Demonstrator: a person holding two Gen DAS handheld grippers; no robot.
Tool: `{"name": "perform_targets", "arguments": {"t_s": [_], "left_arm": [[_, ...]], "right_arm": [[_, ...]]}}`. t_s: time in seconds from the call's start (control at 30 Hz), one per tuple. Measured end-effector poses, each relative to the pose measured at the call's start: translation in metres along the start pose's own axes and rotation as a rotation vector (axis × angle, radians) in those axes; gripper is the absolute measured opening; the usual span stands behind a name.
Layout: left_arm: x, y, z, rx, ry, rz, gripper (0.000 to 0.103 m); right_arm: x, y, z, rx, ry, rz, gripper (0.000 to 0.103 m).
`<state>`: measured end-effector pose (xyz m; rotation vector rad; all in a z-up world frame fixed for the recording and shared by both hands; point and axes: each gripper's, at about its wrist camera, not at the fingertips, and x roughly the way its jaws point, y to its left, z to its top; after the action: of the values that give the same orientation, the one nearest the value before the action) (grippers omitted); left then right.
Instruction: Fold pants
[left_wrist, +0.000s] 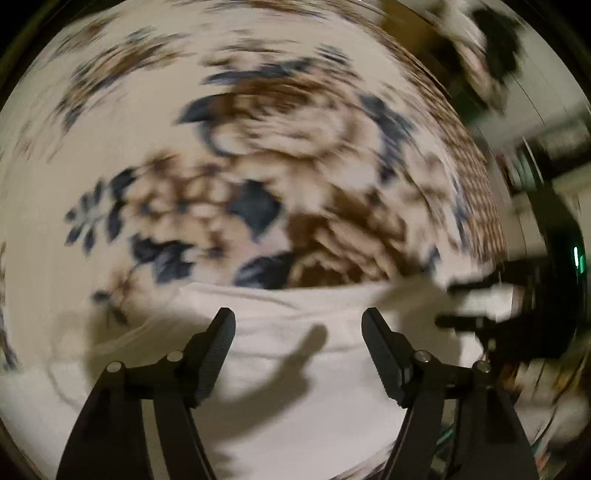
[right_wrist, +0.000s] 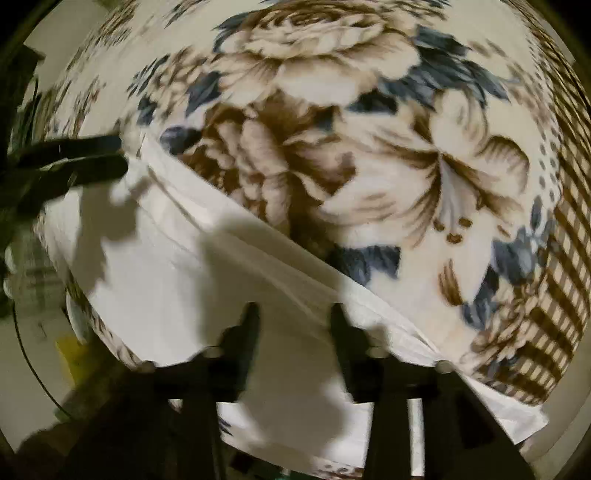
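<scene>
White pants on a cream floral blanket; black grippers.

The pants (left_wrist: 295, 373) are plain white, unpatterned, crossed by dark grey shadow patches in both views. The blanket (right_wrist: 369, 177) has a cream ground with large roses and a lily in tan and brown, and slate-blue leaves; at its right edge runs a brown-and-cream striped or checked border (right_wrist: 554, 332), with a band of small blue-grey dots beside it. The left gripper (left_wrist: 298, 325) is matt black with silver pivot pins. The right gripper (right_wrist: 293, 314) is black, mostly in shadow. A small green light (left_wrist: 578, 258) glows at far right of the left view.
</scene>
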<state>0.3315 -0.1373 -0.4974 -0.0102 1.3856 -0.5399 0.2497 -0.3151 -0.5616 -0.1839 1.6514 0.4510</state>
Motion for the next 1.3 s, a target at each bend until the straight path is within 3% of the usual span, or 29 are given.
{"name": "perform_targets", "arguments": {"t_s": [0.3,0.37,0.4,0.43,0.53,0.83,1.07,1.1,1.17,1.2,1.23,1.3], "left_arm": [[0.049,-0.043,-0.012,0.297,0.148,0.102,0.066],[0.055,-0.049,-0.013,0.336,0.153,0.119,0.044],[0.057,-0.052,-0.013,0.351,0.151,0.121,0.040],[0.059,-0.055,-0.012,0.357,0.149,0.117,0.032],[0.063,-0.062,-0.011,0.367,0.148,0.112,0.020],[0.068,-0.062,0.004,0.326,0.131,0.126,0.013],[0.076,-0.048,0.010,0.252,0.137,0.112,0.016],[0.075,-0.048,0.010,0.239,0.135,0.117,0.017],[0.069,-0.043,0.011,0.206,0.144,0.129,0.027],[0.065,-0.041,0.011,0.187,0.143,0.139,0.029],[0.061,-0.041,0.011,0.177,0.137,0.145,0.036],[0.048,-0.039,0.016,0.170,0.103,0.207,0.065]], "right_arm": [[0.025,0.018,0.023,-0.123,0.100,-0.040,0.047],[0.030,0.025,0.025,-0.147,0.109,-0.061,0.045],[0.029,0.024,0.025,-0.147,0.106,-0.067,0.030],[0.032,0.027,0.025,-0.142,0.107,-0.072,0.012],[0.028,0.023,0.026,-0.106,0.077,-0.074,0.005],[0.009,-0.002,0.027,0.037,-0.012,-0.058,0.002],[0.018,-0.026,0.035,0.129,0.002,-0.047,0.002],[0.018,-0.030,0.036,0.137,0.003,-0.041,0.003],[0.016,-0.038,0.036,0.171,0.000,-0.012,0.007],[0.013,-0.045,0.035,0.195,-0.002,0.014,0.018],[0.004,-0.056,0.031,0.239,-0.029,0.023,0.042],[-0.016,-0.071,0.019,0.307,-0.104,-0.001,0.068]]}}
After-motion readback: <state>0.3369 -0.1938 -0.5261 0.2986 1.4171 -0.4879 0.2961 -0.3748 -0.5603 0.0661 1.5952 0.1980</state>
